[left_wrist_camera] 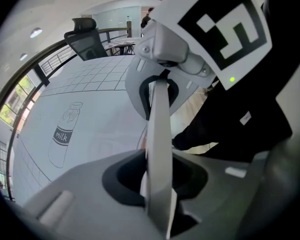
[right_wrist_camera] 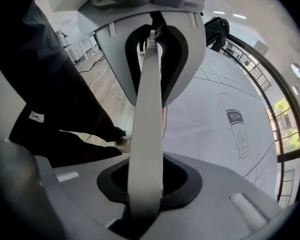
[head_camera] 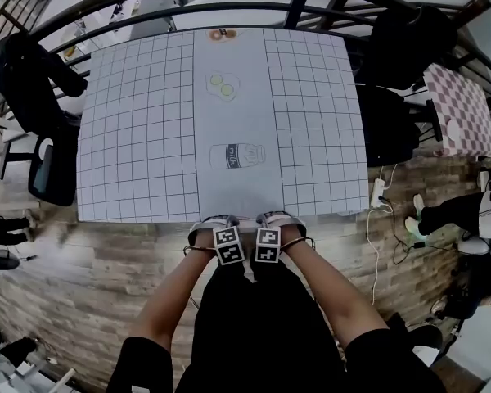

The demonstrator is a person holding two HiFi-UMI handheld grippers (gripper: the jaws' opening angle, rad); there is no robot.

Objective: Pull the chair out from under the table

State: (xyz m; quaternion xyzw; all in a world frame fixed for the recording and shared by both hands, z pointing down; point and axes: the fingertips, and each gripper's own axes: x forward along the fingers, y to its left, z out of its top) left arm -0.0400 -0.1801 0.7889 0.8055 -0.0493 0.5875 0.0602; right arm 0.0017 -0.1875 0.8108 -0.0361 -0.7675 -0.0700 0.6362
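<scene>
Both grippers hang side by side at the near edge of the white-clothed table (head_camera: 139, 137), pointing steeply down: the left gripper (head_camera: 227, 246) and the right gripper (head_camera: 268, 244). The chair itself is hidden in the head view by my arms and black clothing. In the left gripper view a thin pale-grey strip, the top edge of the chair's back (left_wrist_camera: 159, 129), runs through my left gripper (left_wrist_camera: 157, 184) and on into the right gripper (left_wrist_camera: 162, 89). The right gripper view mirrors this: chair back (right_wrist_camera: 146, 119), right gripper (right_wrist_camera: 147, 184), left gripper (right_wrist_camera: 150, 59). Dark gaps show on both sides of the strip.
Black office chairs stand at the table's left (head_camera: 33, 80) and far right (head_camera: 401, 47). A checkered table (head_camera: 462, 109) is at the right. A power strip with cables (head_camera: 378, 191) lies on the wooden floor, near another person's feet (head_camera: 425, 215). A railing curves behind the table.
</scene>
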